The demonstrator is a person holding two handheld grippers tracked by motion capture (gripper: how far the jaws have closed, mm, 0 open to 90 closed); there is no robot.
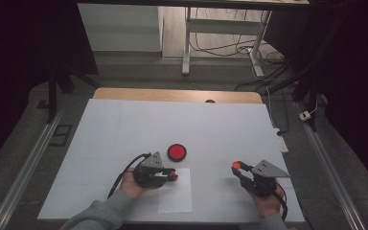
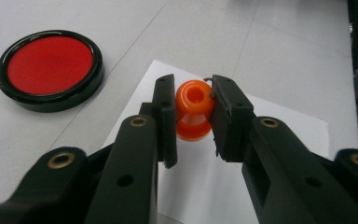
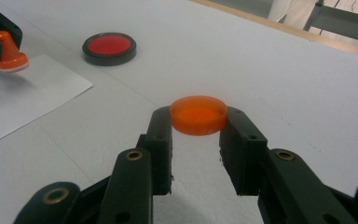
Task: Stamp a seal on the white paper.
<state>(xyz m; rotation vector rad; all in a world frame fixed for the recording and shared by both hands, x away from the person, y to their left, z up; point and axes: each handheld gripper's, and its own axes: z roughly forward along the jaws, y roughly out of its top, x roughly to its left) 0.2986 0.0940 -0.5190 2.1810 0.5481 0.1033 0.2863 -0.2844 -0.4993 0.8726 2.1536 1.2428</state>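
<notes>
Two claws are at work over the white desk [image 1: 220, 129], and the red ink pad [image 1: 177, 152] in its black rim serves as the landmark. The left claw [image 1: 172, 175] sits just on the near side of the ink pad, clenched on an orange stamp [image 2: 194, 115]; in the left gripper view both pads press the stamp's narrow waist, its hollow top facing the camera. The stamp hangs over the sheet of white paper [image 1: 177, 196], which lies on the desk directly nearer the person than the ink pad. From the right gripper view the stamp's wide base points down at the paper (whether it actually touches the sheet I cannot tell). The right claw [image 1: 237, 166] is well to the right of the ink pad and a little nearer the person, clenched on a shallow orange cap [image 3: 198, 114], gripped by its rim between the two tips and held above the bare desk, open side up. A hand [image 1: 133, 184] holds the left claw.
</notes>
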